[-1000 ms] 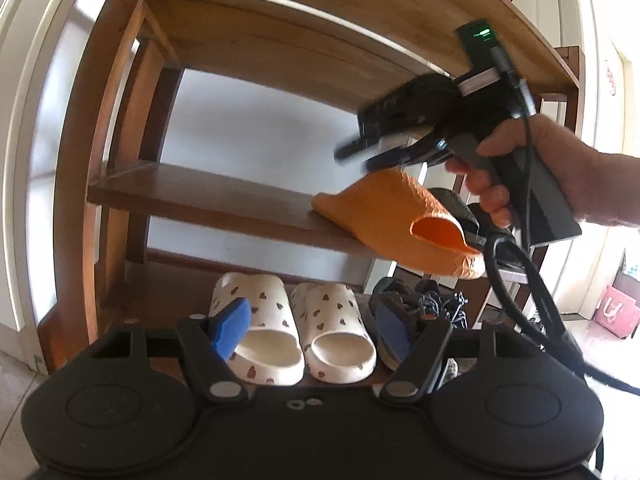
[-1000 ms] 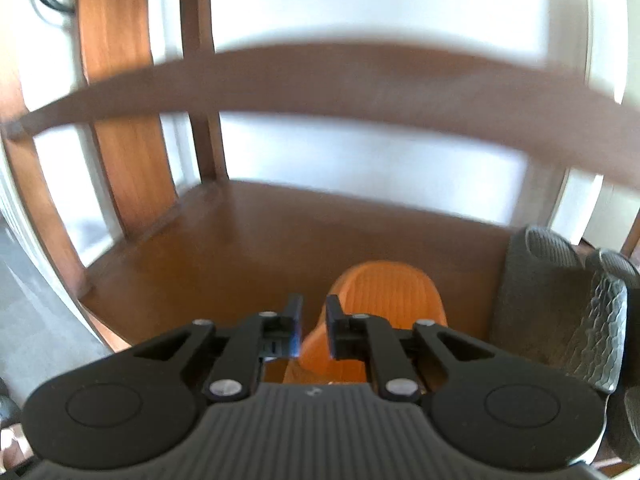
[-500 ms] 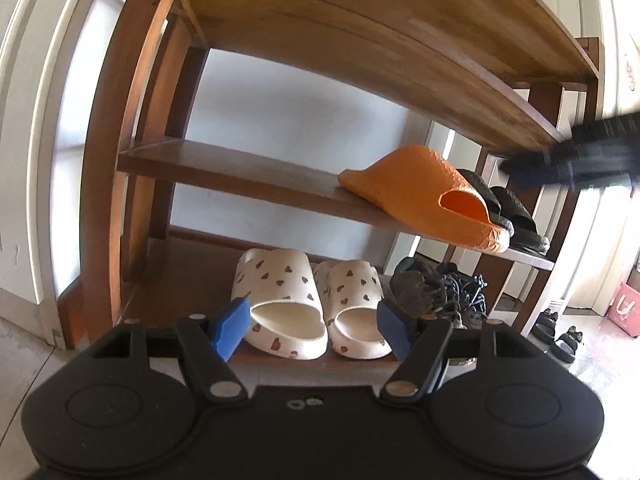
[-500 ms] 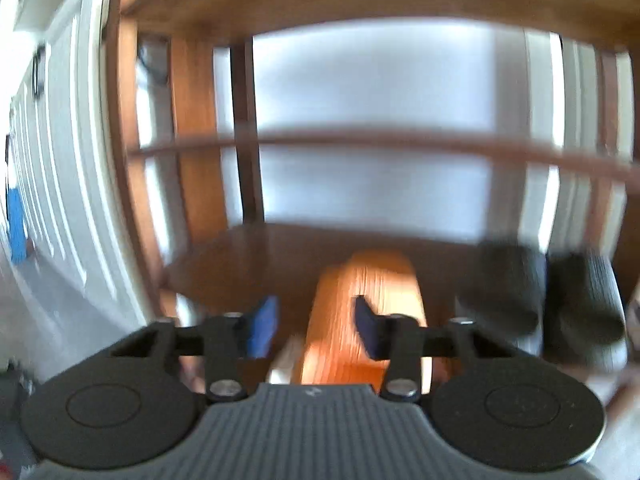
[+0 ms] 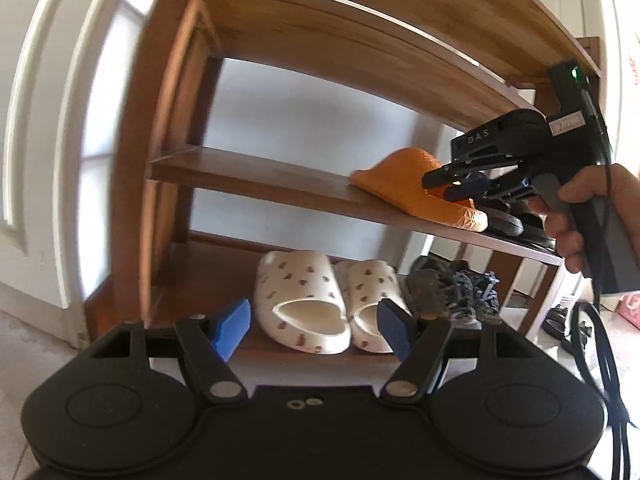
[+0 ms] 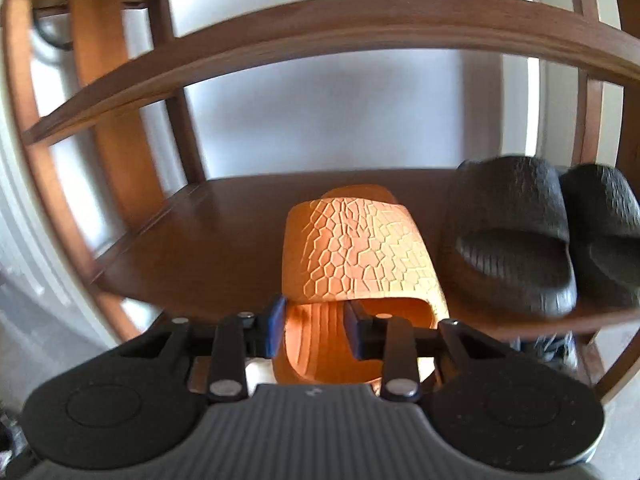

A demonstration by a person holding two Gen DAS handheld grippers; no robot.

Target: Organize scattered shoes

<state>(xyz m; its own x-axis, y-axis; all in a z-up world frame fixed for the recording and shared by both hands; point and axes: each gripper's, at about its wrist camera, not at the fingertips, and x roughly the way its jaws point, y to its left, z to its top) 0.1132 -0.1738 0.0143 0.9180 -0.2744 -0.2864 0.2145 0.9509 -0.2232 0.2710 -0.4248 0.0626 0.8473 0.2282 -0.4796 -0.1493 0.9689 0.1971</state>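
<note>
black slides (image 6: 516, 240): blurred, the right one cut off by the frame edge
dark sneakers (image 5: 454, 290): details too soft to tell
orange slide (image 6: 352, 256): heel hidden behind the gripper body

Our left hand-held gripper (image 5: 314, 330) hangs wide open, nothing between its fingers. Our right hand (image 5: 580, 216) tips the right hand-held gripper (image 6: 314, 330) downward, jaws opening, apparently gripping nothing.

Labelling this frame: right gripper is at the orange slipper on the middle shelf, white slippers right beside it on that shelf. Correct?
One slip. Beside the orange slipper on the middle shelf are black slippers, as the right wrist view shows. The white slippers are on the bottom shelf, seen in the left wrist view. The right gripper is at the orange slipper, jaws opening.
</note>
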